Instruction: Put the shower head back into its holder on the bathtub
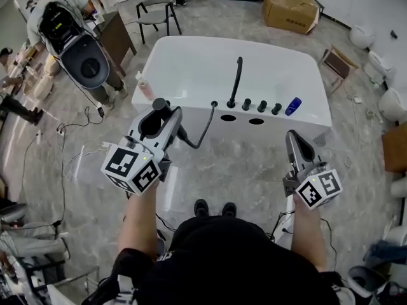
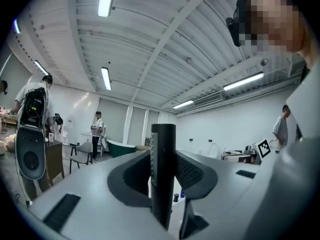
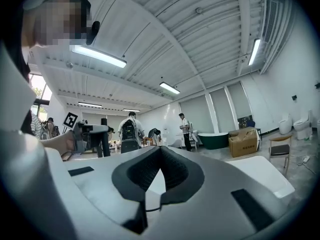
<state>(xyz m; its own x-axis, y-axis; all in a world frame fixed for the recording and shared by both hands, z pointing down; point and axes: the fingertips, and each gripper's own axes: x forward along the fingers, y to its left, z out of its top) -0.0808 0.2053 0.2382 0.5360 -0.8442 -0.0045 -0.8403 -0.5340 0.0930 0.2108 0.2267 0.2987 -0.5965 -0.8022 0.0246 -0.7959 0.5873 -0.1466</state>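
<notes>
Presently | left gripper (image 1: 161,114): jaws clamped on upright black cylindrical shower head (image 2: 163,154) | shower head: just before near-left rim of white rectangular bathtub (image 1: 191,62), black hose (image 1: 205,129) running to rim | right gripper (image 1: 294,137): jaws together, empty, before near-right rim

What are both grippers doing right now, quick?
Left gripper: closed on the black shower head.
Right gripper: closed, holding nothing.

Head view: steeply down from well above onto the bathtub (image 1: 191,68). Gripper views: level, close along the jaws, out across the room. Shared by head and right gripper views: the cardboard box (image 1: 289,8).
</notes>
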